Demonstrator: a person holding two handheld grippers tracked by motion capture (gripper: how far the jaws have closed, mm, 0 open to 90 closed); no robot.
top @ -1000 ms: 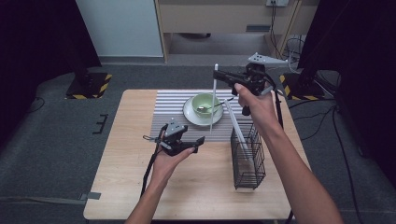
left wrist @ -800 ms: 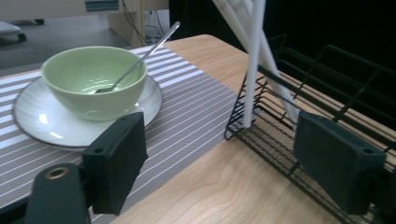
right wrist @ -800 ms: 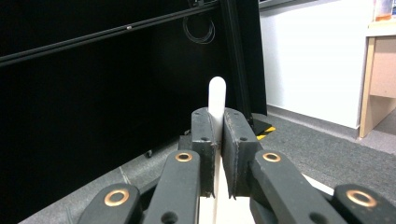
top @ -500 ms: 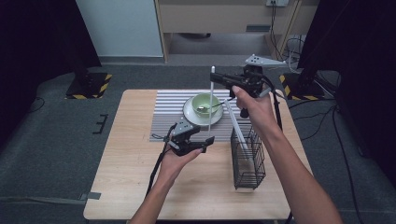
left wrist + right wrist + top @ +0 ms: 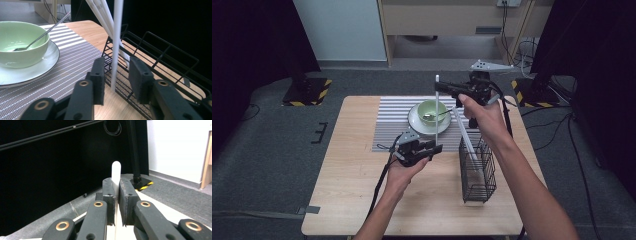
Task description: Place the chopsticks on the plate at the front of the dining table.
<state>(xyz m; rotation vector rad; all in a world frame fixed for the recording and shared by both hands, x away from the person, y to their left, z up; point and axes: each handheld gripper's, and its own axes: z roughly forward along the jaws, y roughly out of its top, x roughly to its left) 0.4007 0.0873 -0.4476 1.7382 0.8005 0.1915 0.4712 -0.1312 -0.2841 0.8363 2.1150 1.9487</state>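
Lab: black curtains [image 5: 257, 35], hazard-striped stand bases [image 5: 307, 91], cables [image 5: 517, 30].

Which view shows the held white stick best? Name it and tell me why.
The high view: the white stick shows whole and upright, its top in the right gripper, its lower end by the left gripper. The left gripper view shows its lower part between unclosed pads. The right gripper view shows its rounded tip.

I see open tabletop [image 5: 347, 200] at near left | wire basket [image 5: 477, 172] blocks right | bowl [image 5: 432, 111] on plate [image 5: 417, 122] blocks centre back
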